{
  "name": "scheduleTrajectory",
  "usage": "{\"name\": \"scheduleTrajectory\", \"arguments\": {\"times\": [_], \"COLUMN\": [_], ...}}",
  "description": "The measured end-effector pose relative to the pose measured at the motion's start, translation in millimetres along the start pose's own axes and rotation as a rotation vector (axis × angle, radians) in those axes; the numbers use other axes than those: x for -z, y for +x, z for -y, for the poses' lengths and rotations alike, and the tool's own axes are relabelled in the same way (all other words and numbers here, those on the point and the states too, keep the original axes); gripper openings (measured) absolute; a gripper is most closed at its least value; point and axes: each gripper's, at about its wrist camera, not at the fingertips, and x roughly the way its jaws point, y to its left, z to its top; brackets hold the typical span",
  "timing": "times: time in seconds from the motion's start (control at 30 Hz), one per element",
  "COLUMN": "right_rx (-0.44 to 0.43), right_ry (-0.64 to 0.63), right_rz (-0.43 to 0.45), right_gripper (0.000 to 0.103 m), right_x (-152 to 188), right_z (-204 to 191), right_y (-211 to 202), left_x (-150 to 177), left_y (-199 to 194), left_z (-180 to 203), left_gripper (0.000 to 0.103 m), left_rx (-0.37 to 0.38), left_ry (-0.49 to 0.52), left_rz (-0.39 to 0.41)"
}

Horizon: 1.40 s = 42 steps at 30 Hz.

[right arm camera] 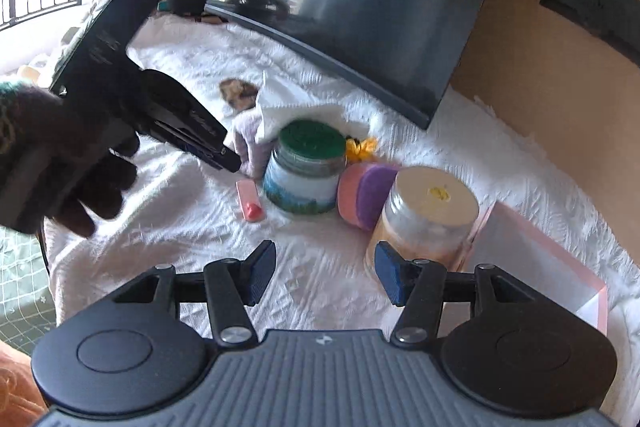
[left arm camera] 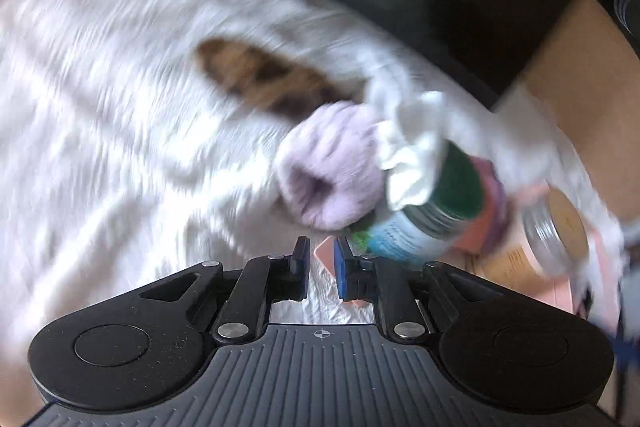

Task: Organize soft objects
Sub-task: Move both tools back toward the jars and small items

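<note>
Judged lavender sock (left arm camera: 332, 167) soft, light, compressible; grasped best at bunched cuff. Left gripper (left arm camera: 322, 259) narrow, empty; right gripper (right arm camera: 325, 273) wide, empty.

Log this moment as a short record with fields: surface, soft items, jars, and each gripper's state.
surface: white textured cloth
soft items: lilac sock, white cloth draped partly over it, pink-and-purple sponge
jars: green-lidded jar; cream-lidded jar, both upright
left gripper: narrow gap, holds nothing, near the sock
right gripper: open, empty, above the cloth
</note>
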Motion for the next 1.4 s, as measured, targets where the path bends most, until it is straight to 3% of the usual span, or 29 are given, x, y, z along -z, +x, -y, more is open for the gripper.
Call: {"name": "scheduleTrajectory", "arguments": {"times": [0.07, 0.47, 0.6, 0.87, 0.93, 1.07, 1.17, 1.3, 1.4], "right_rx": [0.005, 0.011, 0.004, 0.007, 0.009, -0.002, -0.054, -0.141, -0.145], "right_ry": [0.012, 0.139, 0.153, 0.140, 0.138, 0.119, 0.100, 0.061, 0.037], "right_rz": [-0.024, -0.168, -0.203, -0.186, -0.181, -0.164, -0.133, -0.082, -0.019], "right_gripper": [0.055, 0.055, 0.055, 0.058, 0.058, 0.058, 0.058, 0.058, 0.058], "right_x": [7, 52, 59, 60, 60, 54, 41, 14, -7], "right_z": [2, 18, 15, 12, 11, 8, 0, -18, -30], "right_y": [4, 29, 37, 39, 39, 41, 45, 60, 79], "left_x": [3, 1, 5, 34, 36, 30, 26, 32, 41], "left_y": [7, 33, 30, 6, -2, -27, -45, -59, -64], "left_z": [3, 30, 28, 20, 12, -10, -24, -35, -43], "left_gripper": [0.014, 0.016, 0.017, 0.019, 0.019, 0.019, 0.019, 0.019, 0.019], "left_rx": [-0.013, -0.062, -0.050, -0.011, -0.008, -0.017, 0.000, 0.001, 0.004], "left_ry": [-0.027, 0.096, 0.198, 0.352, 0.328, 0.188, 0.115, 0.092, 0.069], "left_rz": [0.005, 0.047, 0.021, -0.038, -0.025, 0.066, 0.112, 0.113, 0.102]}}
